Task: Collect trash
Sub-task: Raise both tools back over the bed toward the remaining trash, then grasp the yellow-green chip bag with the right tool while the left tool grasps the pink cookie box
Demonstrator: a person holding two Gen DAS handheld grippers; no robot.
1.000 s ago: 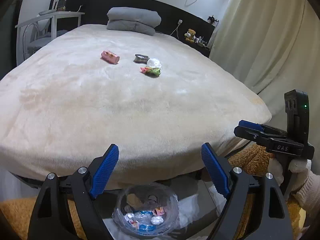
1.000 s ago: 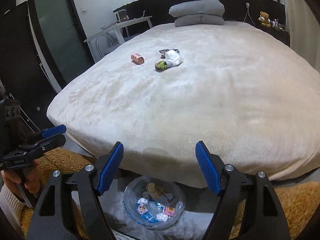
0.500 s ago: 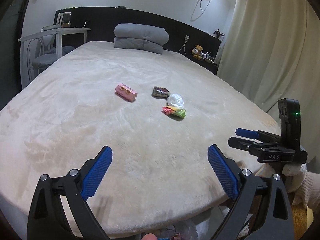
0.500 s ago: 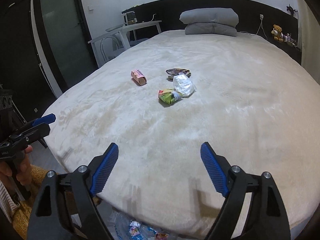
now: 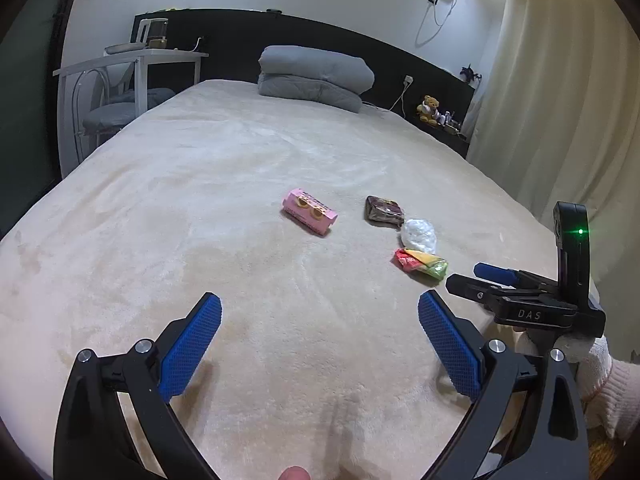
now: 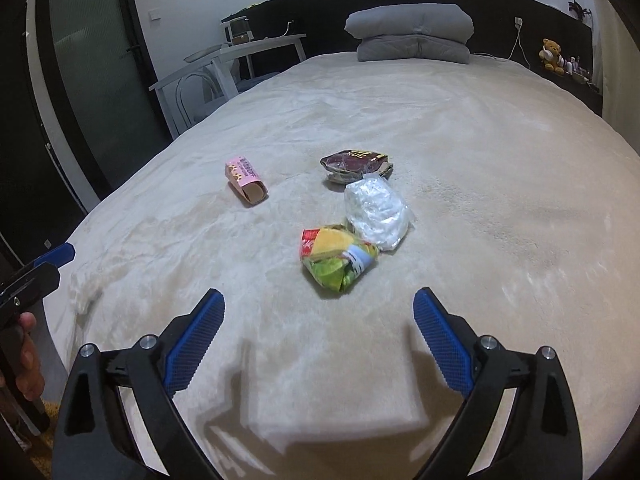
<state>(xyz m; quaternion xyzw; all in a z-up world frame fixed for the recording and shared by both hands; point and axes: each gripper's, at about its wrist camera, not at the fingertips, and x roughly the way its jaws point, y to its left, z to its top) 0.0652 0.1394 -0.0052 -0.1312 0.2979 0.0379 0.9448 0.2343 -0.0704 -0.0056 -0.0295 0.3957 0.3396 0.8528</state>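
Wide bare blanket lay around the left gripper (image 5: 320,316), its jaws opening with nothing between them. The right gripper (image 6: 318,308) was opening too, empty. A second earlier both hung off the bed edge (image 6: 76,296). Mid-bed: pink box (image 5: 310,216), dark packet (image 5: 383,210), crumpled clear bag (image 6: 376,208), red-and-green wrapper (image 6: 336,264).

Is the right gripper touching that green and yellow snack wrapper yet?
Apart. The right wrist view shows bare blanket between the right gripper and the snack wrapper.
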